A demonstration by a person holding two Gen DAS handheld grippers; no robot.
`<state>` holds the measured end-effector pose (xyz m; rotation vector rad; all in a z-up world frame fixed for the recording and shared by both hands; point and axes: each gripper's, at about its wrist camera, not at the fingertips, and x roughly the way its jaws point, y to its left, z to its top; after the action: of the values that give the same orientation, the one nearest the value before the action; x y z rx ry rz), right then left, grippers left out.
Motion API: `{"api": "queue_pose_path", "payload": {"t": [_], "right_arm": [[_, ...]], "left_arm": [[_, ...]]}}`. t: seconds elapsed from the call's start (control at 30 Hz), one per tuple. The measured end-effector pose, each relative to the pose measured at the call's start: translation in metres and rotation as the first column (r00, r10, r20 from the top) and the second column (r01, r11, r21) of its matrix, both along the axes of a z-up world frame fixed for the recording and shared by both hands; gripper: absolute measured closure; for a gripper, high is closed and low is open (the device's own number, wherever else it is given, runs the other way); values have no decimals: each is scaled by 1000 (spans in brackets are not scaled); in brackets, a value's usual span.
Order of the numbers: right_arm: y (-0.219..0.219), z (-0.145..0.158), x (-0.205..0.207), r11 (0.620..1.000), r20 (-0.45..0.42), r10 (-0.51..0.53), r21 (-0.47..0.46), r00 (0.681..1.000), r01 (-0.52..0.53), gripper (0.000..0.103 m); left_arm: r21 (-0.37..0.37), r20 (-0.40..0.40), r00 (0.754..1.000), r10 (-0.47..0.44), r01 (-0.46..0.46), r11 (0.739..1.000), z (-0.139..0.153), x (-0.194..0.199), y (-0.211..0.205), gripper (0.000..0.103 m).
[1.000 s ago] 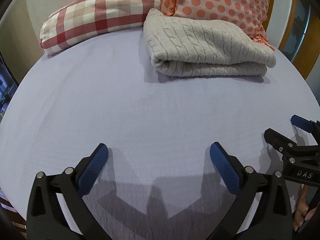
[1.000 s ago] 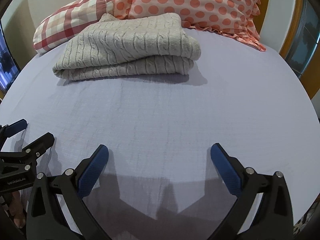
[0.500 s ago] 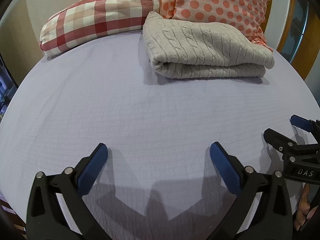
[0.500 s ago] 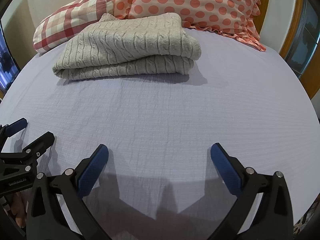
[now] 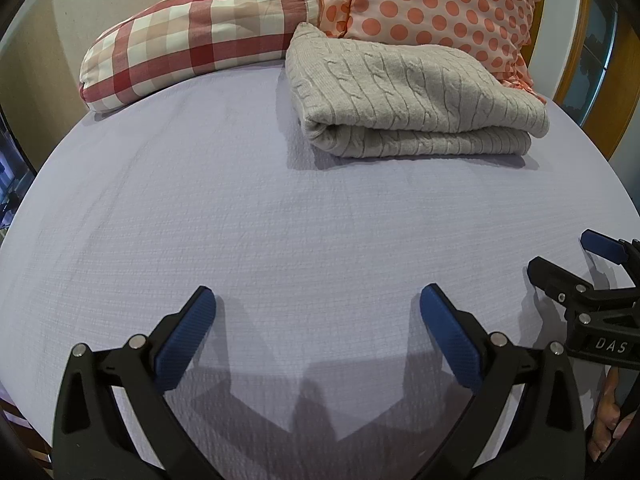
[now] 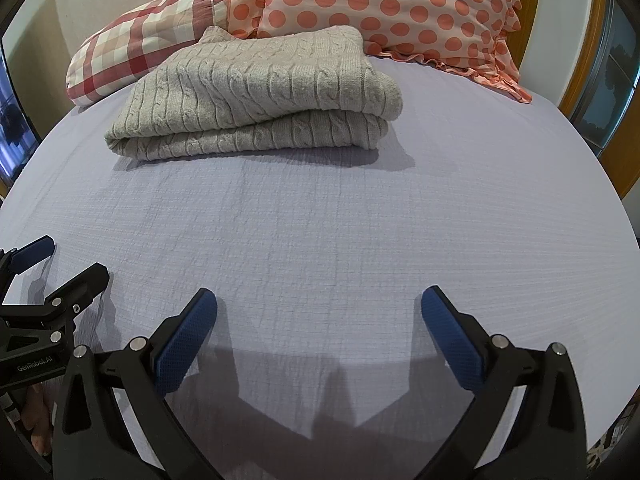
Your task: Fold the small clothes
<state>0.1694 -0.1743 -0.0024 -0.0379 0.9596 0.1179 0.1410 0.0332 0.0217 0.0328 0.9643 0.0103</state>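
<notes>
My left gripper (image 5: pixel 316 312): jaws spread wide, holding nothing, low over the lavender bedsheet (image 5: pixel 240 208). My right gripper (image 6: pixel 318 312): likewise wide apart, empty, just beside the left one. One cable-knit grey sweater (image 6: pixel 260 92), folded, lies well ahead of both on the sheet, against the pillows. Pillows, two: one red-checked pillow (image 5: pixel 200 36), one orange polka-dot pillow (image 5: pixel 436 8), side by side.

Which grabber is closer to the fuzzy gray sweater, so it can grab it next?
Probably the right gripper. In its view the folded gray sweater lies nearly straight ahead, a little left; in the left gripper's view it sits off to the right. Both are open, empty and apart from it, so the edge is small.
</notes>
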Motion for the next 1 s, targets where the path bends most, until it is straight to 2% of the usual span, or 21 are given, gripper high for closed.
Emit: {"api": "queue_pose_path", "payload": {"t": [1.0], "right_arm": [[0, 1, 0, 1000, 0, -3, 0, 1000, 3, 1]], "left_arm": [[1, -15, 1000, -1, 1, 1000, -1, 2, 1, 2]]}}
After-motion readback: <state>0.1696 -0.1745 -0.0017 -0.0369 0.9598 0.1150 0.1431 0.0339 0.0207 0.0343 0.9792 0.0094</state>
